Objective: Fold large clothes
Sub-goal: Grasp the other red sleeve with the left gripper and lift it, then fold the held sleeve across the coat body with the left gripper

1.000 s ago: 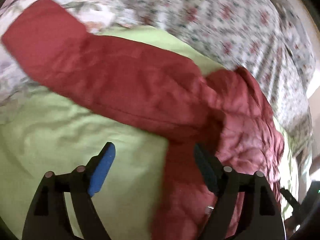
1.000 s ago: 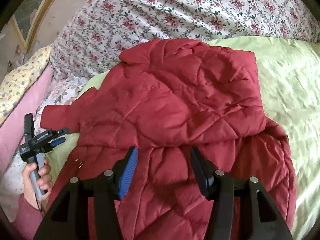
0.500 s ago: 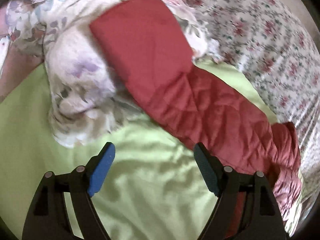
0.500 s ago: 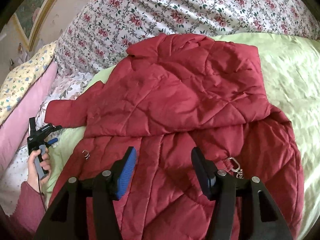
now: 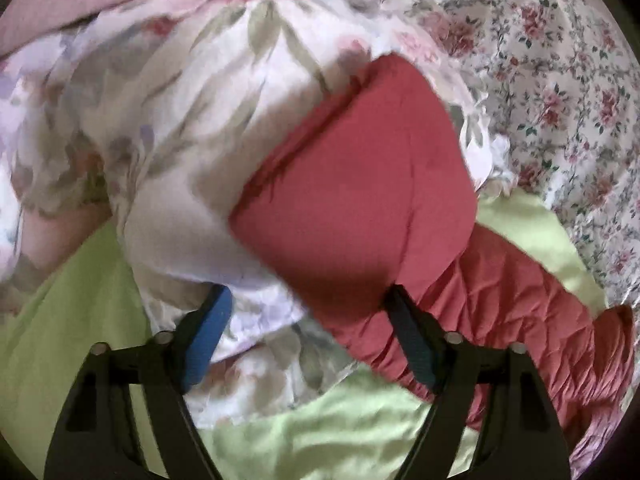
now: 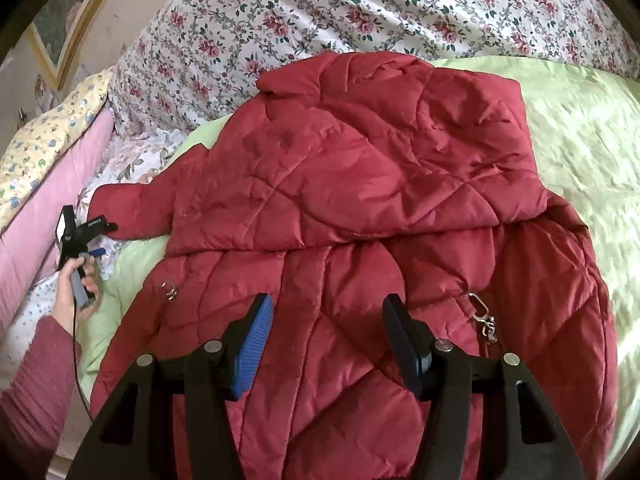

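Observation:
A red quilted jacket (image 6: 360,208) lies spread on a light green sheet (image 6: 580,132), hood folded down over its back. Its left sleeve (image 5: 360,200) reaches out over a white floral pillow (image 5: 180,140). My left gripper (image 5: 308,332) is open, its fingers on either side of the sleeve's cuff end, close above it. It shows in the right wrist view (image 6: 86,236) at the sleeve's tip. My right gripper (image 6: 326,340) is open and empty above the jacket's lower back. Metal zipper pulls (image 6: 482,320) sit on the jacket's side.
A rose-patterned quilt (image 6: 360,8) lies bunched behind the jacket. A pink bolster (image 6: 44,208) and a yellow floral pillow (image 6: 48,132) lie at the left. A framed picture (image 6: 68,28) hangs on the wall beyond.
My left gripper has travelled out along the sleeve from the jacket body to the cuff over the white pillow. My right gripper has pulled back slightly over the lower back.

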Tool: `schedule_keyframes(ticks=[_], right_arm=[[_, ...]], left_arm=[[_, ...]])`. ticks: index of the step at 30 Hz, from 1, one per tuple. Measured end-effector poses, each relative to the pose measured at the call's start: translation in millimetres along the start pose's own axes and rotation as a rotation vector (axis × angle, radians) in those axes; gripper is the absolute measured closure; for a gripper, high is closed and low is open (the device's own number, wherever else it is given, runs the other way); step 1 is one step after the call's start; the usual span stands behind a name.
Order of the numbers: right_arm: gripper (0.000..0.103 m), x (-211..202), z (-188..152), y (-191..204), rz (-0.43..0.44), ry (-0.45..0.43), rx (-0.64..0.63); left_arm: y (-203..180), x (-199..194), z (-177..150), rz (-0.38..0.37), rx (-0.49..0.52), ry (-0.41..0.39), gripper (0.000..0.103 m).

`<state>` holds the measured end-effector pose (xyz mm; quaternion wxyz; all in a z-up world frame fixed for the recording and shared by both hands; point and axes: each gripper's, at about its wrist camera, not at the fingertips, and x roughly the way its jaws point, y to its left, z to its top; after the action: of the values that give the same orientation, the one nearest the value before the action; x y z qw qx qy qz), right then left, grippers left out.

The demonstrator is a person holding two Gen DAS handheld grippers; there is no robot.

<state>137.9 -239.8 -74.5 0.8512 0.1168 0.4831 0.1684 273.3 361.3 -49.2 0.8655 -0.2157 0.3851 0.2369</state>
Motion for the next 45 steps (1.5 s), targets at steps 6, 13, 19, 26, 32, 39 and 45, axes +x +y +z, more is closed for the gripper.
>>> schedule_keyframes(ticks=[6, 13, 19, 26, 32, 39, 45], right_arm=[[0.044, -1, -6, -7, -0.009, 0.002, 0.017], [0.044, -4, -7, -11, 0.007, -0.01, 0.041], [0.044, -7, -7, -13, 0.014, -0.02, 0.058], [0.044, -12, -6, -16, 0.016, -0.032, 0.067], [0.044, -22, -5, -26, 0.011, -0.049, 0.093], [0.043, -33, -4, -44, 0.009, -0.071, 0.138], [0.043, -39, -2, -61, 0.018, -0.088, 0.191]], left_arm=[[-21, -26, -9, -0.147, 0.041, -0.031, 0.094], [-59, -71, -31, -0.296, 0.108, -0.067, 0.095], [-97, -105, -58, -0.42, 0.177, -0.07, 0.095], [-157, -137, -97, -0.554, 0.302, -0.048, 0.095], [-205, -148, -138, -0.631, 0.396, 0.01, 0.095], [-264, -163, -184, -0.721, 0.514, 0.065, 0.095], [-307, -161, -225, -0.717, 0.591, 0.109, 0.095]])
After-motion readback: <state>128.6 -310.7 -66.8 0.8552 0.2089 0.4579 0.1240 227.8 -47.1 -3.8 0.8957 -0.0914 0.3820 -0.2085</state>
